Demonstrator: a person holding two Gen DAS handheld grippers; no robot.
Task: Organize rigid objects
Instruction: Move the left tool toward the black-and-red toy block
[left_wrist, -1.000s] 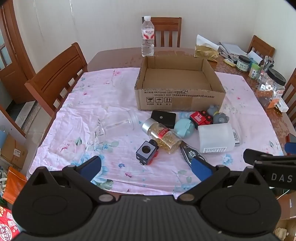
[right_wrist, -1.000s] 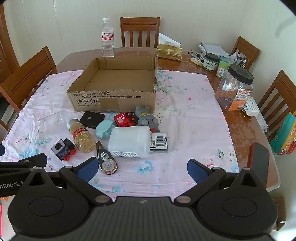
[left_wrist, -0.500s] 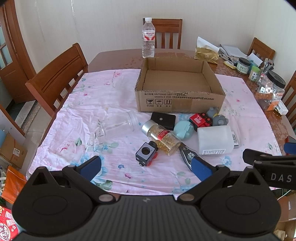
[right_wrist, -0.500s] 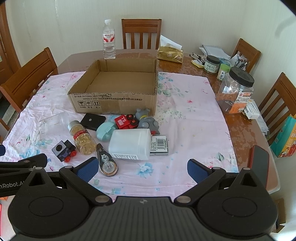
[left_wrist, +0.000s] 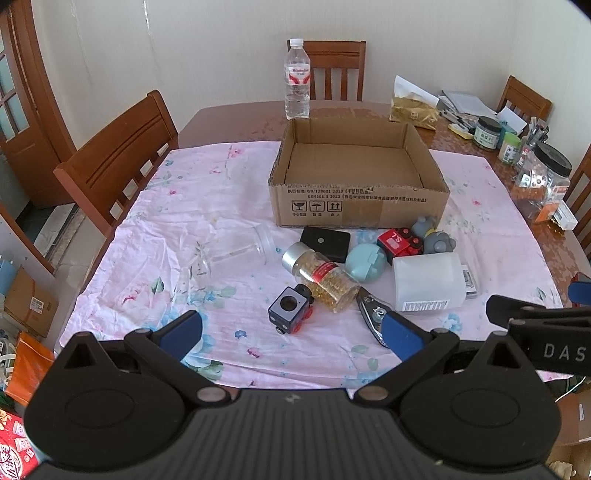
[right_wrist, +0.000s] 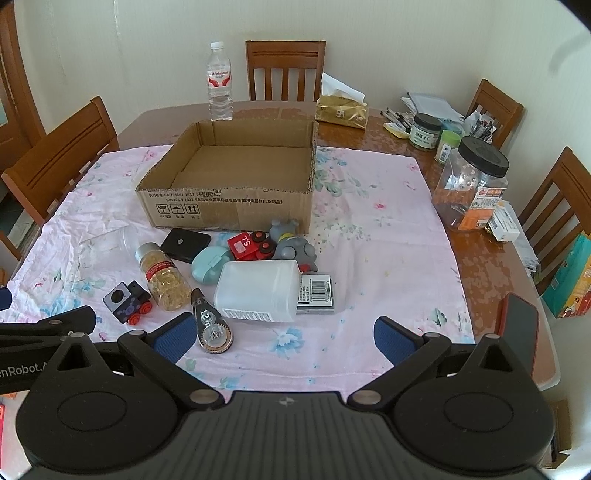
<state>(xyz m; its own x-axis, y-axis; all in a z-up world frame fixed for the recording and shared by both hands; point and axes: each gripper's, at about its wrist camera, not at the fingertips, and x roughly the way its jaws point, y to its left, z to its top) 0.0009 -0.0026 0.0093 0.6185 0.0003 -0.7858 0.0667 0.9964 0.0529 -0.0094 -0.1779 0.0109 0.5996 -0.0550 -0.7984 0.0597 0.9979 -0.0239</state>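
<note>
Left tongs (left_wrist: 291, 332): wide open, holding nothing, up in the air over the near edge of the pink flowered cloth (left_wrist: 192, 229).
Right tongs (right_wrist: 284, 334): wide open too, holding nothing, over the same near edge.
Writing on the tongs: the left view shows "DAS" on the other tool; the right view shows "nRobot.A".
Correction tape (right_wrist: 212, 328): lies flat just past the right tongs' left finger, with "12m" on it.
Toy train (left_wrist: 291, 309): black with red wheels, on the cloth just beyond the left tongs.
Pill bottle (left_wrist: 320, 277): on its side, silver cap, red label, full of yellow beads, beside the train.
White plastic jar (right_wrist: 258, 290): on its side, touching a small barcode box (right_wrist: 316, 293).
Other toys: a black case (right_wrist: 185, 244), a round blue case (right_wrist: 209, 265), a red car marked "TS" (right_wrist: 251, 245) and grey toys (right_wrist: 293, 249) lie close together in front of the box.
Clear jar (left_wrist: 236, 251): on its side, left of the pile.
Cardboard box (left_wrist: 358, 206): open, nothing in it, printed care signs on the front wall.
Water bottle (left_wrist: 297, 90): stands behind the box, red label.
Only the right view: a red-edged phone (right_wrist: 519, 330) at the tabletop (right_wrist: 491, 258) corner.
</note>
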